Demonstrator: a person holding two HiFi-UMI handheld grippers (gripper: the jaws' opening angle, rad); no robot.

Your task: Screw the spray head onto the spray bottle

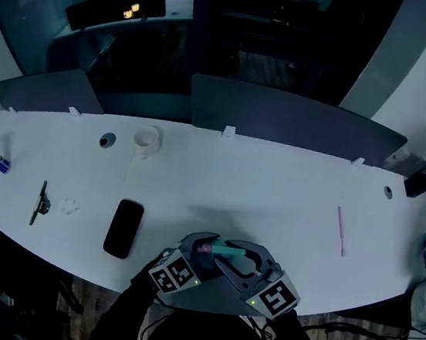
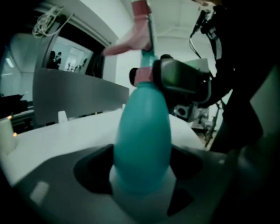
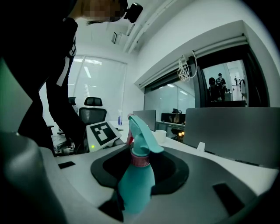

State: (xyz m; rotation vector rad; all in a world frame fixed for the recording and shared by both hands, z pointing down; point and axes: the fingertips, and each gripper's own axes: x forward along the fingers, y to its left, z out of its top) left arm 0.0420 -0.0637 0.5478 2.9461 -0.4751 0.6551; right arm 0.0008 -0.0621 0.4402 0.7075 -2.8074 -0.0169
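With the left hand-held gripper (image 2: 142, 168) pinching the teal spray bottle (image 2: 142, 135) by its rounded body and the right hand-held gripper (image 3: 138, 175) pinching the spray head (image 3: 141, 129) at its pink collar, a twist could slip the bottle or cross the threads, dropping it off the counter's (image 1: 257, 187) near edge, though bare counter lies open beyond, right of the phone (image 1: 124, 227)
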